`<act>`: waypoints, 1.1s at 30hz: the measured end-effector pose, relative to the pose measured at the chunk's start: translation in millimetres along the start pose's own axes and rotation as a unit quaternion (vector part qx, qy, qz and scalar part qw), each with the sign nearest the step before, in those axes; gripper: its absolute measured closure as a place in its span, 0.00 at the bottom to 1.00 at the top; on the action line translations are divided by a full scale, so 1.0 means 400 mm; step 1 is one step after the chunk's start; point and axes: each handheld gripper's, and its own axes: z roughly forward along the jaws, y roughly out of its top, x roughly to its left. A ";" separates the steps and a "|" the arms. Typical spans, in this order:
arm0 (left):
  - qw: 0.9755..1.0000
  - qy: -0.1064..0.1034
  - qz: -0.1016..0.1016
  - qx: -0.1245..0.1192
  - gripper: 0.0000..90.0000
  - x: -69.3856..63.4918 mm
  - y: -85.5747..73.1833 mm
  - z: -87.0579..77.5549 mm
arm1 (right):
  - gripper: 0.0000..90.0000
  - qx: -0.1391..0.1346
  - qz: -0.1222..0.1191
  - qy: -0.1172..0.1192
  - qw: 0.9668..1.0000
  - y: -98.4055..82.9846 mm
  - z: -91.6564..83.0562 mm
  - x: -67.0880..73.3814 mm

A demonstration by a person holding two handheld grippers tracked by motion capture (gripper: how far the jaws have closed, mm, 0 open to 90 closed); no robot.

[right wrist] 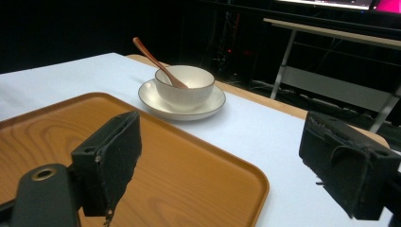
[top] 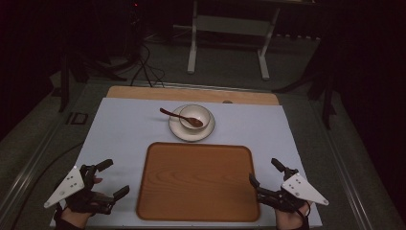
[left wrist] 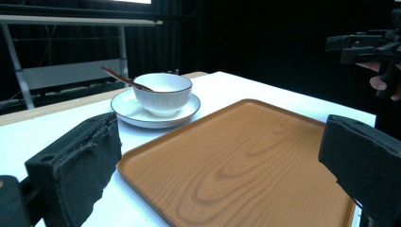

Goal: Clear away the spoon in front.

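A wooden tray (top: 198, 181) lies at the front middle of the white table cover, bare (left wrist: 236, 156) (right wrist: 161, 161). Behind it a white bowl (top: 195, 116) stands on a white saucer (top: 178, 129), with a brown wooden spoon (top: 181, 117) resting in the bowl, handle pointing left. The bowl (left wrist: 162, 93) (right wrist: 184, 86) and spoon (left wrist: 124, 78) (right wrist: 156, 61) also show in both gripper views. My left gripper (top: 112, 178) (left wrist: 222, 175) is held open left of the tray. My right gripper (top: 265, 171) (right wrist: 231, 165) is held open at the tray's right front corner. Nothing is between either pair of jaws.
The white cover (top: 124, 129) spans the wooden tabletop (top: 143, 92), whose far edge is exposed. A white frame stand (top: 229, 28) is on the floor beyond. Cables (top: 143, 67) trail on the floor at the back left. The surroundings are dark.
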 end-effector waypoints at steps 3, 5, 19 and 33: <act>1.000 -0.008 -0.005 0.004 0.00 0.003 -0.004 0.004 | 0.15 0.002 0.000 -0.003 1.000 0.000 -0.001 0.000; 1.000 -0.009 -0.005 0.005 0.00 0.003 -0.004 0.005 | 0.14 0.003 0.002 -0.004 1.000 0.000 -0.001 0.000; 0.999 -0.027 -0.022 0.016 0.00 -0.029 0.030 0.030 | 0.14 -0.002 0.003 0.002 1.000 0.000 -0.001 0.002; 0.999 -0.025 -0.013 0.042 0.00 0.004 0.098 0.070 | 0.14 -0.009 -0.004 0.005 1.000 0.007 -0.001 0.012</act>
